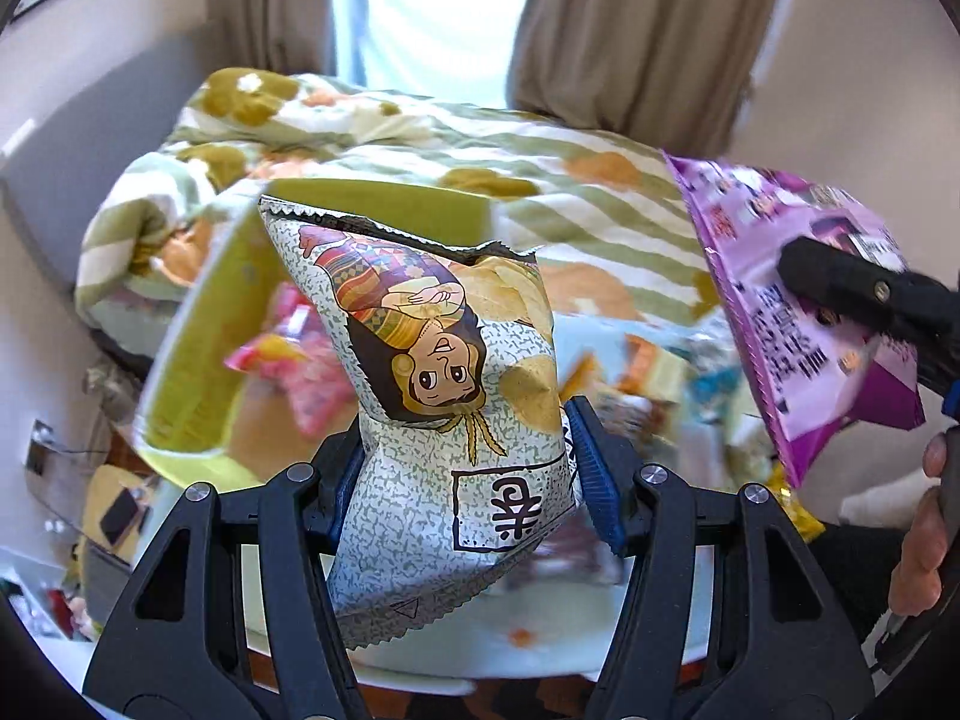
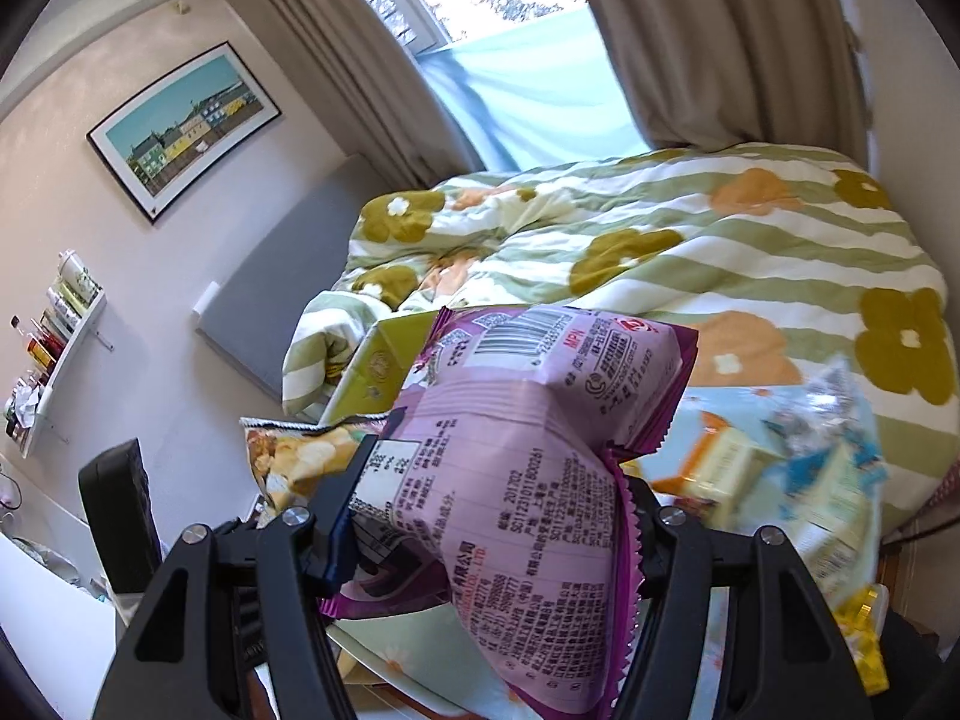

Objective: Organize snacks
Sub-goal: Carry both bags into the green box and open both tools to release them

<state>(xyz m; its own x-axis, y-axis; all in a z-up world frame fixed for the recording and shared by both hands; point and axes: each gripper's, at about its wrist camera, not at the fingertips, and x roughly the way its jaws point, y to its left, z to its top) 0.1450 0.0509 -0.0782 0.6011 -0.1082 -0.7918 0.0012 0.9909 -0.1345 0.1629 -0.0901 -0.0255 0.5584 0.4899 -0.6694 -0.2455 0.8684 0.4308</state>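
My left gripper (image 1: 465, 456) is shut on a white speckled chip bag (image 1: 438, 396) with a cartoon figure, held above the table; the bag also shows at the left of the right wrist view (image 2: 294, 456). My right gripper (image 2: 492, 516) is shut on a purple snack bag (image 2: 528, 468), its printed back facing the camera. In the left wrist view the purple bag (image 1: 804, 312) hangs at the right, clamped by a right finger (image 1: 852, 288). A green box (image 1: 198, 324) behind the chip bag holds pink snack packs (image 1: 300, 360).
Several loose snack packs (image 2: 780, 456) lie on the light round table (image 1: 540, 624). A bed with a striped floral duvet (image 2: 690, 252) stands behind, with curtains and a window. A wall shelf (image 2: 54, 348) and a black chair (image 2: 120, 510) are at the left.
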